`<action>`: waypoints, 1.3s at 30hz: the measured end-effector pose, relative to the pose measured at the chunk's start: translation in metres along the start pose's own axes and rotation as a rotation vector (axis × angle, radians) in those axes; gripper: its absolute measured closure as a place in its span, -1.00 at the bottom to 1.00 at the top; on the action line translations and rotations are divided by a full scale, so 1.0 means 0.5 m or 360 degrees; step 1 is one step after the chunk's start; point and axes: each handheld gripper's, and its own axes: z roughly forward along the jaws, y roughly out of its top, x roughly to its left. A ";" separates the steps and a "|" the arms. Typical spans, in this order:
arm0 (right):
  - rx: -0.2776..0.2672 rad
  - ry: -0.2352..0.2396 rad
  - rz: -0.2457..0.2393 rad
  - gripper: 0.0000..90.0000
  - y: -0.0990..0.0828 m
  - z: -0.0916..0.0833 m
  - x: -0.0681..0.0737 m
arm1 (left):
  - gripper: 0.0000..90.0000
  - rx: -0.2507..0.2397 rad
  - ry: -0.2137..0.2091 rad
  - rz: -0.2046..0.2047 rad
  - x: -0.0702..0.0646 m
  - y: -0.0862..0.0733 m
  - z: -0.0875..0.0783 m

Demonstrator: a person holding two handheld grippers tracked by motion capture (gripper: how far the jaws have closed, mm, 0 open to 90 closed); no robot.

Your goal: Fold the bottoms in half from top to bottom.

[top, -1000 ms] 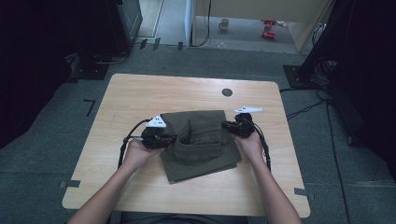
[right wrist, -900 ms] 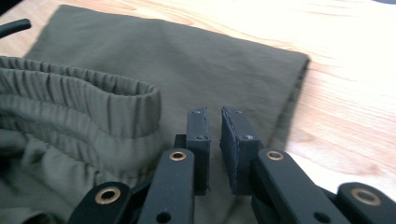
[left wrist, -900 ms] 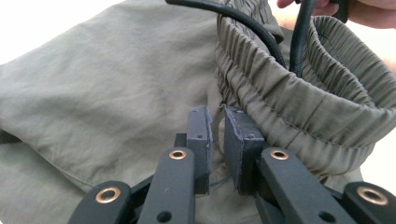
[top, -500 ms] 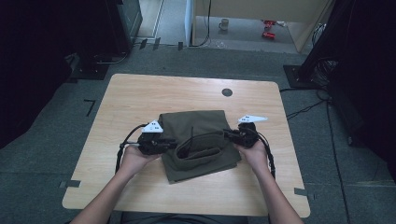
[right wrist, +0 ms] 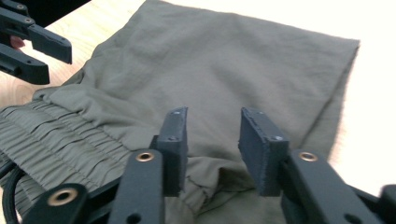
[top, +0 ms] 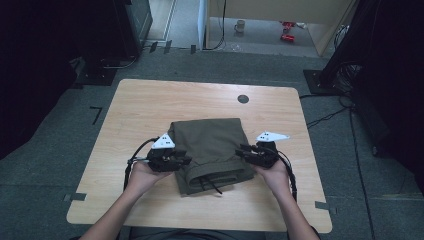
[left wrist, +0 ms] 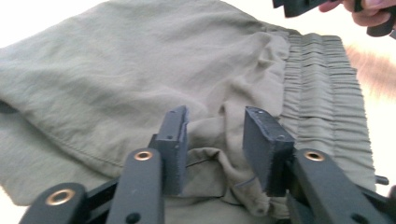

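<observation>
An olive-green garment (top: 212,145) lies folded on the wooden table (top: 150,105), its gathered elastic waistband (left wrist: 322,93) and drawstring (top: 210,182) toward the near edge. My left gripper (top: 186,160) sits at the garment's left edge. Its jaws have just been opening, and a loose bump of cloth rises between the pads (left wrist: 215,135) without being pinched. My right gripper (top: 242,152) sits at the right edge. Its jaws have just been opening too, over a fold of fabric (right wrist: 212,140). The garment (right wrist: 243,60) lies flat beyond them.
A dark round grommet (top: 243,99) sits in the tabletop at the far side. Bare wood lies around the garment on all sides. Cables, black stands and a mug (top: 240,25) are on the floor beyond the table.
Both grippers drew toward the near side of the table with the garment's edges, then their jaws spread and let the cloth go. The waistband now lies folded at the near end.
</observation>
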 end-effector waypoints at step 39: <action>0.0141 0.0013 -0.0236 0.20 -0.060 0.089 0.117 | 0.00 0.0108 0.0163 -0.0062 0.020 -0.054 0.011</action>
